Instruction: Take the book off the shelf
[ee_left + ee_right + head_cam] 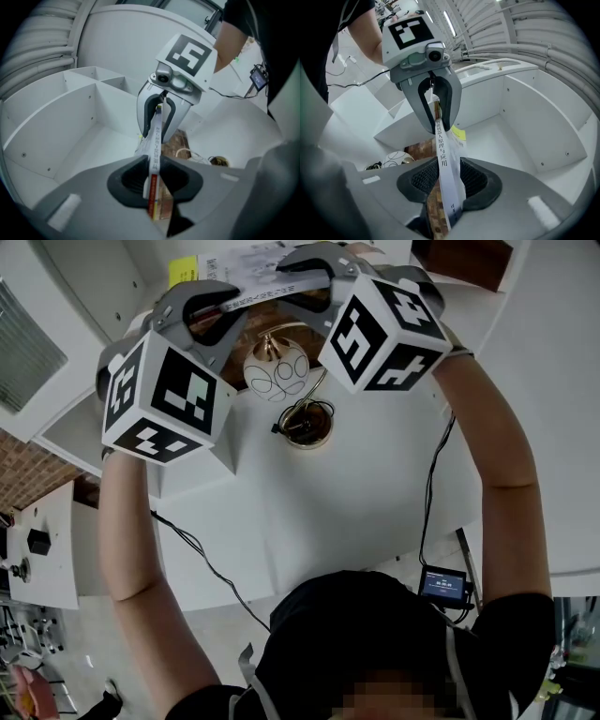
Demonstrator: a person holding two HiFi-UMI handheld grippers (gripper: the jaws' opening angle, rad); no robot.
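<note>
White-spined book (pixel 154 140) (pixel 442 157), thin and printed down its edge, hangs in the air between my two grippers, one at each end, in front of an open bay of the shelf (pixel 70 122) (pixel 525 117). My left gripper (pixel 152 180) is clamped on the near end, its ribbed pads (pixel 131 180) pressed against both covers. My right gripper (pixel 445 180) is clamped on the opposite end in the same way, its pads (pixel 477 177) tight on the book. From above, the book (pixel 267 282) bridges left gripper (pixel 208 315) and right gripper (pixel 314 282), both arms raised. A yellow note (pixel 458 135) lies on the shelf floor behind. Below the book, a white globe lamp (pixel 277 374) with a brass base stands on the white table (pixel 356 512).
</note>
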